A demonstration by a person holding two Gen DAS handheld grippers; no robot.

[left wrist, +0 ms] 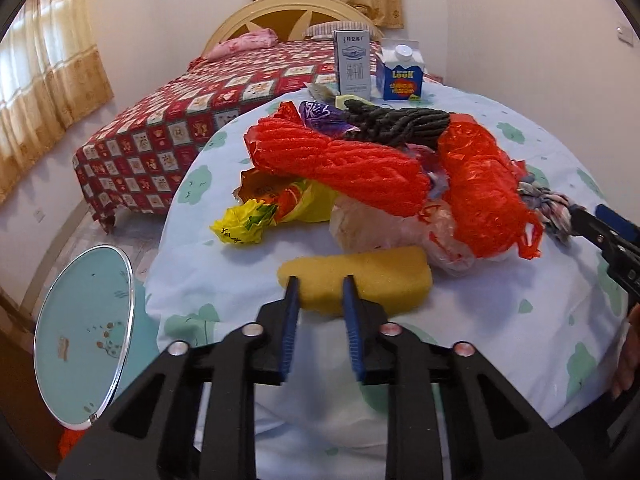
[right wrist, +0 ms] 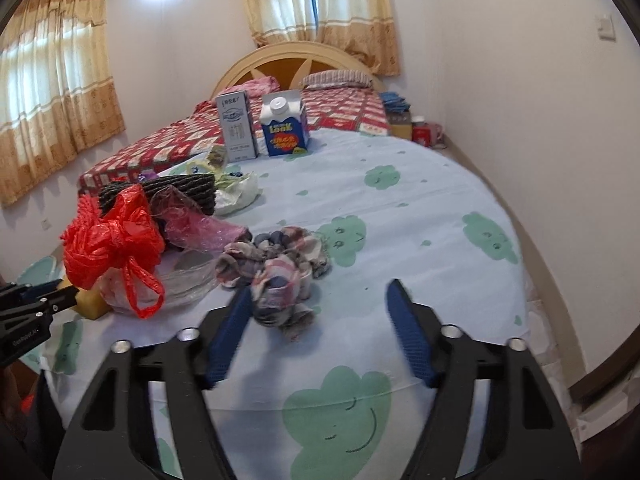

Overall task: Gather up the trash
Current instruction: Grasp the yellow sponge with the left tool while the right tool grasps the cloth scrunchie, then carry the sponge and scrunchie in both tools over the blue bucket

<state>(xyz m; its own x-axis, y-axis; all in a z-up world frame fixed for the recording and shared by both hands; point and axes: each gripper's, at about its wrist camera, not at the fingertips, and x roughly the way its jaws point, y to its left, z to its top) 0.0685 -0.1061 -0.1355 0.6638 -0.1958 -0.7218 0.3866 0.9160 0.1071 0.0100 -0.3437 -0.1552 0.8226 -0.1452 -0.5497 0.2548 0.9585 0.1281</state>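
Yellow foam fills the left gripper's [left wrist: 320,280] jaws: they stand close together, clamped on the near end of a sponge [left wrist: 360,284] that lies close to the near edge of the table [left wrist: 500,320]. The table wears a pale blue cloth with green cloud prints.

Behind the sponge, toward the table's middle, the trash is heaped: a roll of red netting [left wrist: 344,168], a red bag [left wrist: 484,184], a clear bag [left wrist: 384,228], a yellow wrapper [left wrist: 256,220], a purple wrapper [left wrist: 316,114] and a dark mesh roll [left wrist: 400,124]. At the far edge stand a grey carton [left wrist: 352,62] and a blue carton [left wrist: 402,74], upright and just beside each other.

The right gripper [right wrist: 320,296] hangs over the near right part of the table, jaws apart. A crumpled plaid rag [right wrist: 276,268] lies on the cloth, its near end between the fingers; the left finger [right wrist: 232,328] looks to touch it, the right one stands clear of it.

Off the table's left edge a round teal lid [left wrist: 84,332] stands tilted. Beyond the far edge lies a bed [left wrist: 180,120] under a red patterned cover.
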